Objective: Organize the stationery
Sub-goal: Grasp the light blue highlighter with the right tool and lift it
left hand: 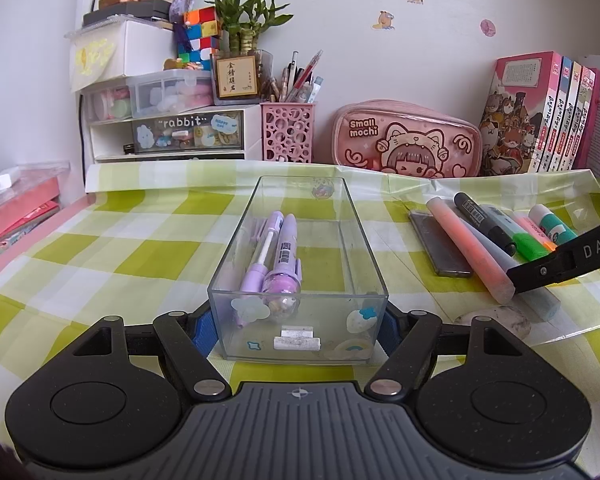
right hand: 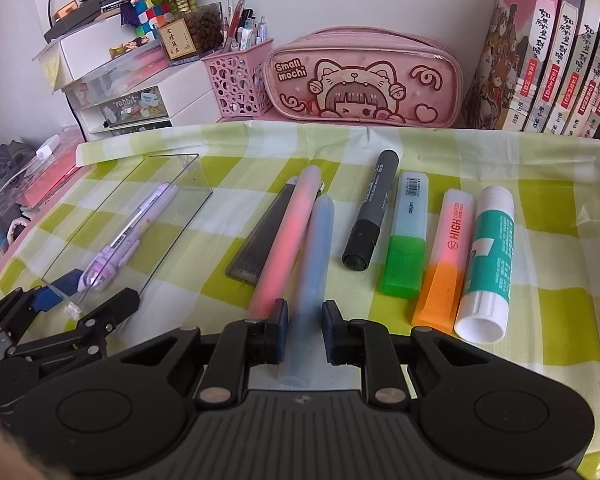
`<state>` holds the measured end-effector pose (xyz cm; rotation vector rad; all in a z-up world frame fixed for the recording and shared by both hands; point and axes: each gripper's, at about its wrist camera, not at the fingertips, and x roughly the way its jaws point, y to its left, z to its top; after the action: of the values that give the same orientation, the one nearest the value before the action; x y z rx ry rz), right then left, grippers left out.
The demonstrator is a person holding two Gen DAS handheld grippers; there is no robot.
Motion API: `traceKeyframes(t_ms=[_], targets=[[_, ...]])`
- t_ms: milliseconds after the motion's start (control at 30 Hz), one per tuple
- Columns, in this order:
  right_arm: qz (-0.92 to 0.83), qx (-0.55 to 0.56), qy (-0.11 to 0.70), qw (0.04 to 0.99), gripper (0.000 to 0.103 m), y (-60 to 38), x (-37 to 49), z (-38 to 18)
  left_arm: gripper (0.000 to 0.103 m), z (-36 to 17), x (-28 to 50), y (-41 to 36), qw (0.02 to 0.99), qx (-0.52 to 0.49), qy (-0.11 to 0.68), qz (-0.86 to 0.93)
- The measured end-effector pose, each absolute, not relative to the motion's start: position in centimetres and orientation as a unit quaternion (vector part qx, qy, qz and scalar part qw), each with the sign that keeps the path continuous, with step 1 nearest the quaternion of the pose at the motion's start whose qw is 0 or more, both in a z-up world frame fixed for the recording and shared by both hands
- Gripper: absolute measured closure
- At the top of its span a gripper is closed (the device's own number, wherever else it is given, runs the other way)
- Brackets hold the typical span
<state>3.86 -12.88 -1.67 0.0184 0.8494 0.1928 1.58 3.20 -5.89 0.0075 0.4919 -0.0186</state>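
My left gripper [left hand: 296, 332] is shut on the near end of a clear box [left hand: 236, 248], one pad on each side wall. Two purple pens [left hand: 284, 256] lie inside it. In the right wrist view my right gripper [right hand: 306, 320] is shut on the near end of a long pale-blue marker [right hand: 316, 240], which lies flat on the checked cloth. A long pink marker [right hand: 288, 236] touches its left side. To the right lie a black marker [right hand: 372, 212], a green highlighter [right hand: 406, 248], an orange highlighter [right hand: 446, 256] and a glue stick [right hand: 488, 260].
A flat grey case [right hand: 256, 240] lies left of the pink marker. At the back stand a pink pencil case [right hand: 364, 76], a pink pen holder [right hand: 240, 80], a white drawer unit [right hand: 132, 92] and books [right hand: 548, 48]. A dirty eraser [left hand: 496, 318] lies near the box.
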Motion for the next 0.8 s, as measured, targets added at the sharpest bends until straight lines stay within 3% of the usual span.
traceKeyframes(t_ms=[800], targets=[[0.084, -0.03, 0.425, 0.901, 0.069, -11.6, 7.4, -1.6, 0.03, -6.0, 1.6, 3.1, 0.97, 0.006, 0.244, -0.009]])
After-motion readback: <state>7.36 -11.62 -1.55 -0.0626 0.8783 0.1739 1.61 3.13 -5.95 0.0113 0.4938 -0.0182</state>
